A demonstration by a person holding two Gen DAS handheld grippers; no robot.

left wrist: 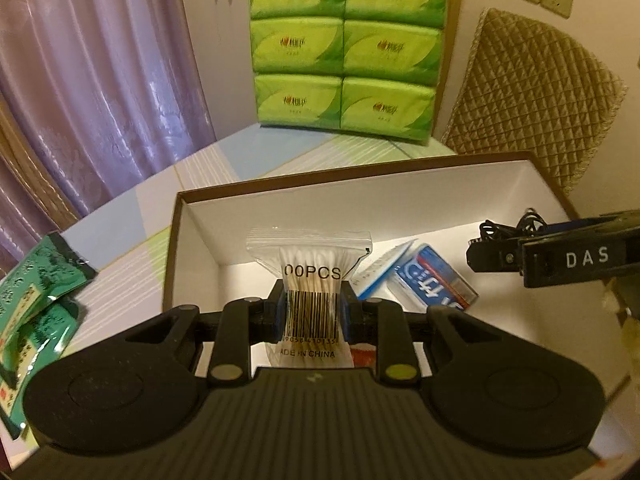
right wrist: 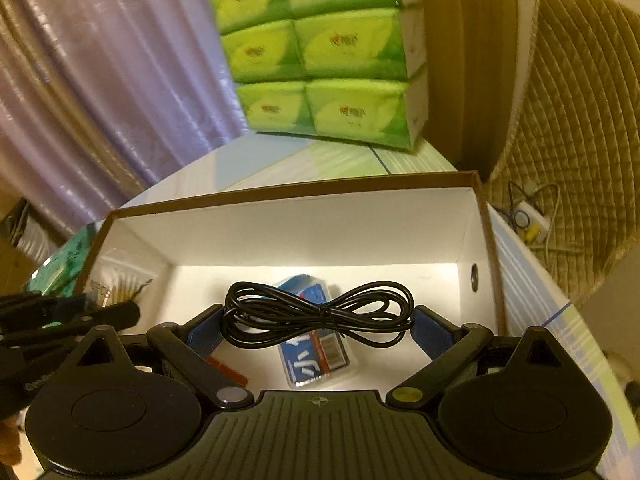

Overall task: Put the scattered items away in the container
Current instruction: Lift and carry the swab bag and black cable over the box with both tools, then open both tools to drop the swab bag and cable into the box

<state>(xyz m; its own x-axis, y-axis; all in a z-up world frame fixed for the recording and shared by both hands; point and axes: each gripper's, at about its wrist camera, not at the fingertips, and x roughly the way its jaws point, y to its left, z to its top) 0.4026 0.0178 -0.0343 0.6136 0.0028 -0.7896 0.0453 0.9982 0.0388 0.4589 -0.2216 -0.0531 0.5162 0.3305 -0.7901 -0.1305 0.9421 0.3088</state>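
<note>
Cardboard, brown at the rim and white inside, makes up the open box (right wrist: 280, 224) that is set on the tabletop (left wrist: 120, 280) as the container; its thin walls are judged easy to dent, so nothing should be pressed against them. Inside it, a blue tissue packet (right wrist: 316, 356) is seen lying flat on the floor of the box. Outside, to the left, two green sachets (left wrist: 36, 300) are left on the tabletop (crinkly foil, probably slippery, best pinched at a sealed edge).

A bag of cotton swabs (left wrist: 310, 280) is held upright over the box by the left gripper (left wrist: 312, 312), whose jaws are clenched on its barcoded lower half. The bag is judged light and soft, its film slick, so a hold across the bundled sticks is safer than one on the loose zip top.

A coiled black cable (right wrist: 320, 314) is carried over the box interior within the right gripper (right wrist: 320, 332); its jaws are spread wide against the loop ends, and whether they truly pinch it cannot be told. Being limp and springy, the cable is better taken at its tied middle.
</note>
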